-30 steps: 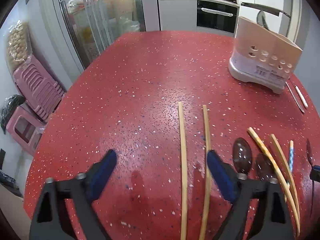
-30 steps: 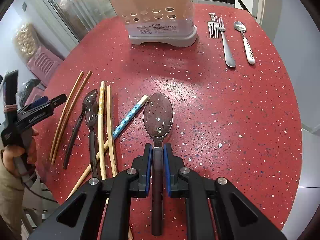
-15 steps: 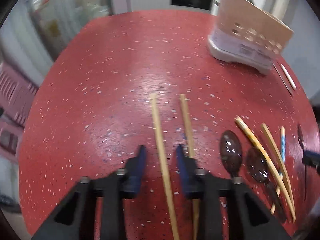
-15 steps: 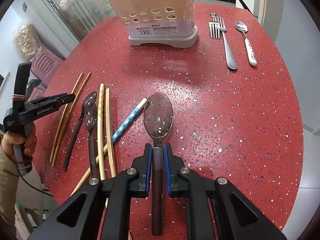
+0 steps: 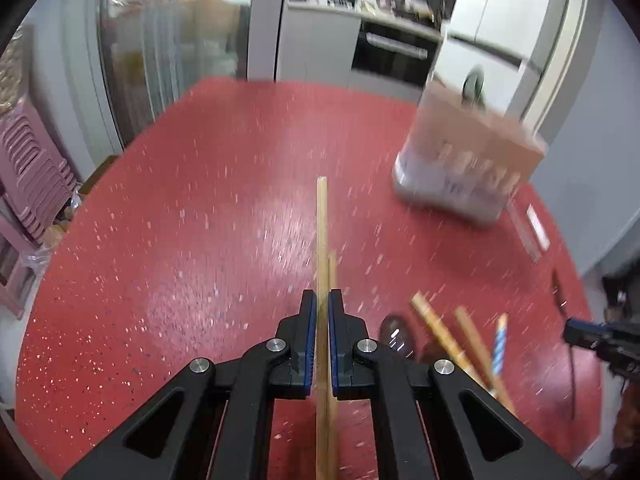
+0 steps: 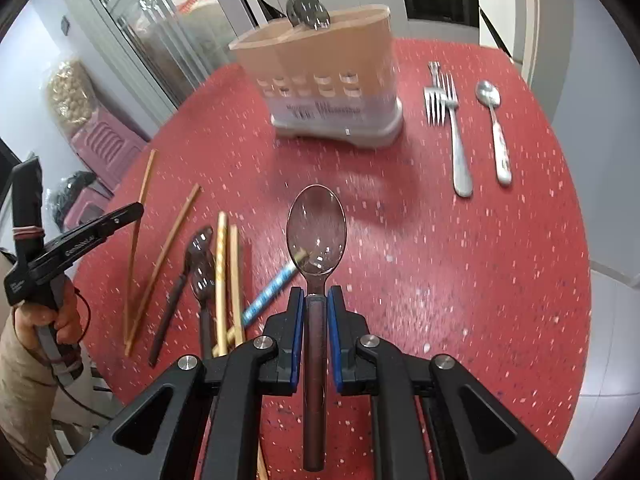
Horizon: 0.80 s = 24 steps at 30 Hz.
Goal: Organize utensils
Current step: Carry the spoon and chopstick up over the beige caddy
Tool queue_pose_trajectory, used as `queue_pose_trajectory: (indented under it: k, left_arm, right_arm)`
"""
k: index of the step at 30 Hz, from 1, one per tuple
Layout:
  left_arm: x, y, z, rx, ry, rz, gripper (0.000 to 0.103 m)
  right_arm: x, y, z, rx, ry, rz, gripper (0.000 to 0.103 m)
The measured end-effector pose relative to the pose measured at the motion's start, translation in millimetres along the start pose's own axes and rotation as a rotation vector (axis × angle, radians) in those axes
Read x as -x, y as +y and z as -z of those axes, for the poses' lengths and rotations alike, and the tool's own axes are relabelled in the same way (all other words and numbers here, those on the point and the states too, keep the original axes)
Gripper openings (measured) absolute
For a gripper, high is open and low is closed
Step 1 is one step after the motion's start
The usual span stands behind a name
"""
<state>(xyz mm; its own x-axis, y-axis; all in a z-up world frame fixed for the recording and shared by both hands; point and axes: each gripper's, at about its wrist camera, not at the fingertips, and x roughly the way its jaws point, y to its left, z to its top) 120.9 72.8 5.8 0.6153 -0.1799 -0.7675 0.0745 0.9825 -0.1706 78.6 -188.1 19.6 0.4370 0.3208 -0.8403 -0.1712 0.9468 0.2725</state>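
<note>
Above the table, left hand-held gripper (image 5: 319, 304) clamps chopstick (image 5: 321, 232).

Chopstick (image 5: 321, 220) between clamped fingers (image 5: 309, 340)

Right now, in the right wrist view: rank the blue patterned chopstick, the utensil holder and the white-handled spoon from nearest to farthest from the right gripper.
1. Blue patterned chopstick, just left of the right gripper.
2. Utensil holder, straight ahead, far side of the table.
3. White-handled spoon, far right. Nearly level with the holder; that order is too close to call.
</note>
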Motion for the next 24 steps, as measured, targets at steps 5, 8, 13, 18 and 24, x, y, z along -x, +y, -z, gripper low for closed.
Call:
queue_pose_trajectory:
  k: [5, 8, 13, 18, 24]
  left_arm:
    - [28.9, -10.6, -25.9, 0.016, -0.111, 0.058, 0.031]
    - [36.5, -22.8, -43.1, 0.011, -0.151, 0.092, 0.031]
    - [49.4, -41.4, -74.1, 0.01, -0.208, 0.147, 0.031]
    - [58.5, -55.5, -116.8, 0.01, -0.275, 0.172, 0.031]
    - [60.9, -72.9, -167.8, -0.003, -0.359, 0.18, 0.031]
  right_arm:
    - [18.8, 2.8, -22.0, 0.024, -0.06, -0.015, 0.013]
    - [28.5, 3.8, -37.2, 0.03, -0.092, -0.028, 0.013]
    - [43.9, 2.6, -64.3, 0.046, -0.147, -0.029, 0.013]
    - [57.0, 0.1, -96.1, 0.049, -0.202, -0.036, 0.013]
    - [72.2, 0.0, -146.7, 0.05, -0.293, -0.042, 0.013]
